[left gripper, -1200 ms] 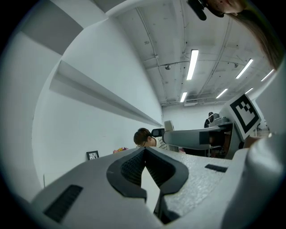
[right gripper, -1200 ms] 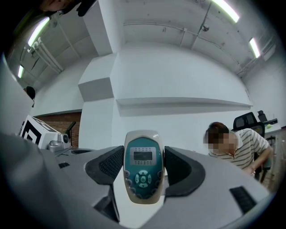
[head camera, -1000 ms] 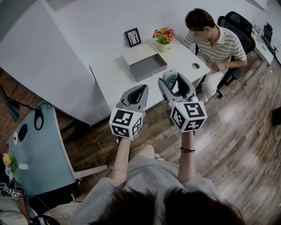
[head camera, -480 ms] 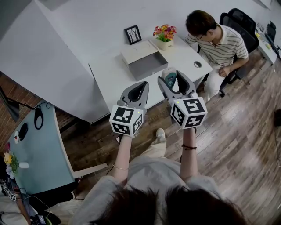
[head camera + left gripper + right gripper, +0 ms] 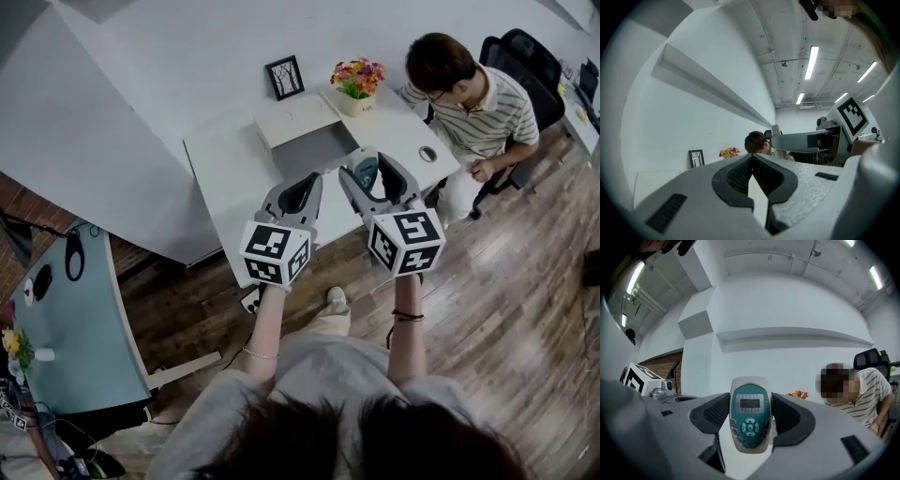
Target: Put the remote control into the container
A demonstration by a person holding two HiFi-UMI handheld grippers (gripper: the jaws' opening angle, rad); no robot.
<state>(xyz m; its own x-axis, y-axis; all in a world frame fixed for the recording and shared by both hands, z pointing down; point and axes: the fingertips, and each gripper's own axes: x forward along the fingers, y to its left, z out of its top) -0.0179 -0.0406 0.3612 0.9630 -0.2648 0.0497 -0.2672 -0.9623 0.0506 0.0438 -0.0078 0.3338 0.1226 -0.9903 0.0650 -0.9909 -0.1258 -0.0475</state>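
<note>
My right gripper (image 5: 367, 169) is shut on a white and teal remote control (image 5: 749, 420), which stands upright between the jaws with its small screen and buttons facing the camera; from the head view the remote control (image 5: 364, 168) shows at the jaw tips over the white table's near edge. The container, an open grey-lined box (image 5: 310, 149) with its pale lid beside it, lies on the white table (image 5: 232, 173) just beyond both grippers. My left gripper (image 5: 307, 183) is shut with nothing in it, held level beside the right one; its tips (image 5: 751, 157) meet.
A potted bunch of flowers (image 5: 356, 82) and a small framed picture (image 5: 283, 77) stand at the table's back edge. A person in a striped shirt (image 5: 478, 94) sits at the right end on a black chair. A light blue table (image 5: 66, 323) is at the left, wooden floor below.
Both grippers, the right still carrying the remote control, have come slightly closer to the table and the box. The seated person has shifted a little.
</note>
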